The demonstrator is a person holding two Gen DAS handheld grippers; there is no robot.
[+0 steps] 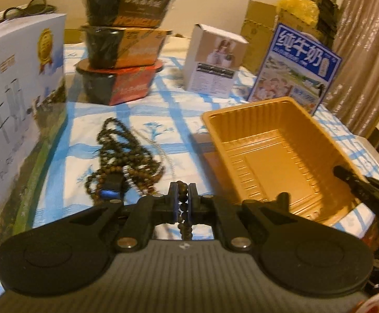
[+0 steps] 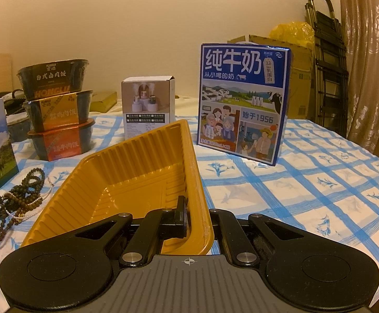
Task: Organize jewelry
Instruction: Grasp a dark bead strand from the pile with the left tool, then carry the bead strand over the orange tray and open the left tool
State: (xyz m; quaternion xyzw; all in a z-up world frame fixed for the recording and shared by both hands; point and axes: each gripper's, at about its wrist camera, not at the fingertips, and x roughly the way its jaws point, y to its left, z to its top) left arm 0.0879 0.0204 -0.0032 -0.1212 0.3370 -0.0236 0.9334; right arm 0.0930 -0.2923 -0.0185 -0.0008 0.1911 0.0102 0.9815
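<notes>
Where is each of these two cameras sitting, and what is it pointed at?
Left wrist: rides the left claw, looking across the table at tangled bead necklaces; its black fingers pinch a bead strand.
Right wrist: rides the right claw, gripping the yellow tray's wall, facing a blue milk carton.
Shared: tray, necklaces, carton, stacked bowls.

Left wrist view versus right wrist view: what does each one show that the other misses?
Only the left wrist view shows the left gripper shut on a brown bead strand, with the right gripper at the tray's edge.

Only the right wrist view shows the right gripper clamping the yellow tray's wall.

Both show the yellow tray, the bead pile, the blue milk carton and the stacked meal bowls.
</notes>
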